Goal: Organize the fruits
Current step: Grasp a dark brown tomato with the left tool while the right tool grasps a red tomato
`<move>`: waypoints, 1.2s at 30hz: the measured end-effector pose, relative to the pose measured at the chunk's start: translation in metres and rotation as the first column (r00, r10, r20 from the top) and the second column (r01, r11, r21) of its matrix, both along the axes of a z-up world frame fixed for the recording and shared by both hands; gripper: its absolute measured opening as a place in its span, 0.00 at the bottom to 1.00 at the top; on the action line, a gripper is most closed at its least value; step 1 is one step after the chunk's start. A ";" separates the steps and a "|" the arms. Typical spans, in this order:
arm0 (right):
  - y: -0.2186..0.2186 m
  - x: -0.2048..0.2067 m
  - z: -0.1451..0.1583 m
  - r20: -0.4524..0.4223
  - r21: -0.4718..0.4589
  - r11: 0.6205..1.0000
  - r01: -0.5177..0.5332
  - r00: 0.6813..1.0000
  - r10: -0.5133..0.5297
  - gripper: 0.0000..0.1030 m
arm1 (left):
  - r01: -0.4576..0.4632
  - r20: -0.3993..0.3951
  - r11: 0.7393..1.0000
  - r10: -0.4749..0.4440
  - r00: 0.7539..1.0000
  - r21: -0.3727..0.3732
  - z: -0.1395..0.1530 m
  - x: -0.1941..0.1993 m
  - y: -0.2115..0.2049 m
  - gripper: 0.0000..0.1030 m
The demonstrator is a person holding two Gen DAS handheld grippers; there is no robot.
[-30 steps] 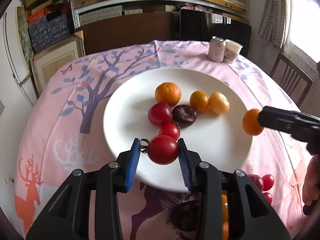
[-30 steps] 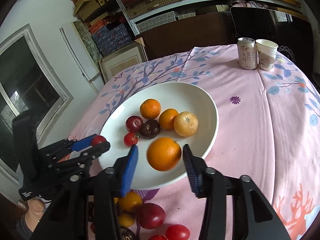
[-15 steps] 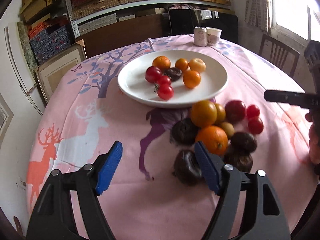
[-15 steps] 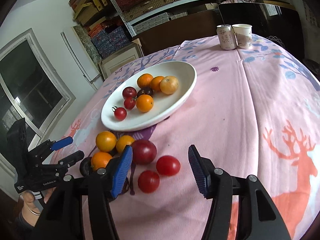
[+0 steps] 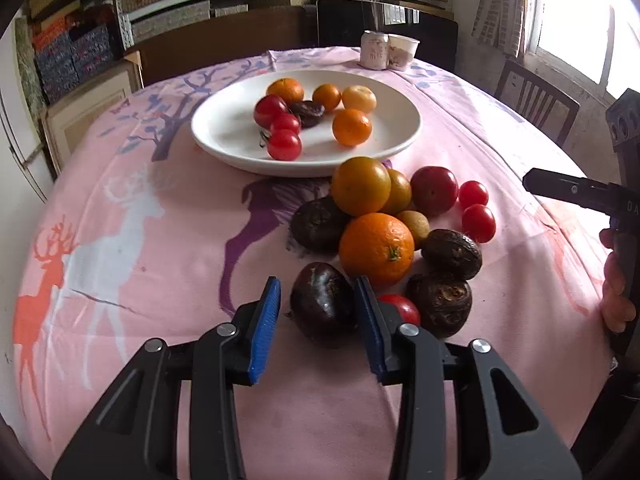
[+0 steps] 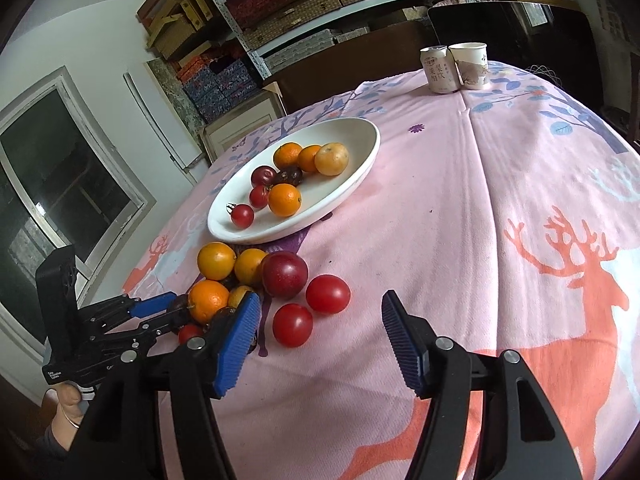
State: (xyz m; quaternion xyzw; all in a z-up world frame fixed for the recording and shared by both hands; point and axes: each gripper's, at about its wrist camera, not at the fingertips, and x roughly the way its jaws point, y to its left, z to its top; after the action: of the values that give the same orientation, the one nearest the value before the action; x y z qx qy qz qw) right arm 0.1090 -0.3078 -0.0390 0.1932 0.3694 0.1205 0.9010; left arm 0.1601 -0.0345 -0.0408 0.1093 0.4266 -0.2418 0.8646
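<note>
Left gripper [image 5: 316, 312] open around dark fruit [image 5: 322, 304]; right gripper [image 6: 320, 332] open.

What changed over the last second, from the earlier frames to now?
Both grippers released fruit onto the white plate and pulled back to the pile. The left gripper dropped a red tomato and now straddles a dark fruit; the right gripper left an orange and hovers open. The other plated fruit stayed put.

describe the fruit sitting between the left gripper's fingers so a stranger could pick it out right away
Start at the white plate, then drop to the loose fruit pile on the pink tablecloth in front of it. At the pile's near edge, between the left gripper's blue pads, lies a dark purple fruit, smooth and glossy, unlike its wrinkled brown neighbours.
</note>
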 end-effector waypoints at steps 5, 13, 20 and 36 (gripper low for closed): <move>-0.002 -0.001 0.000 0.009 0.021 1.000 -0.001 1.000 0.001 0.62 | -0.008 -0.026 1.000 0.007 1.000 -0.027 -0.003 0.000 0.000 0.35; 0.004 -0.003 0.002 0.024 -0.026 1.000 -0.015 1.000 0.016 0.62 | -0.049 -0.043 0.992 0.044 0.998 -0.118 0.000 -0.004 0.010 0.32; 0.039 -0.002 -0.001 -0.019 -0.181 0.976 -0.122 0.993 0.120 0.54 | -0.142 -0.013 0.959 0.143 0.990 -0.245 0.014 -0.004 0.042 0.32; 0.065 0.031 -0.022 -0.157 -0.192 0.968 -0.160 0.979 0.131 0.27 | -0.128 0.000 0.967 0.132 0.991 -0.221 0.013 -0.004 0.037 0.32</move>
State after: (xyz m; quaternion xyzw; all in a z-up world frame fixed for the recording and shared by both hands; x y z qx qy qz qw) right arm 0.1404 -0.2427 -0.0607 0.0804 0.4566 0.1338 0.8759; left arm 0.1559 0.0029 -0.0281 -0.0139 0.3969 -0.2297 0.8886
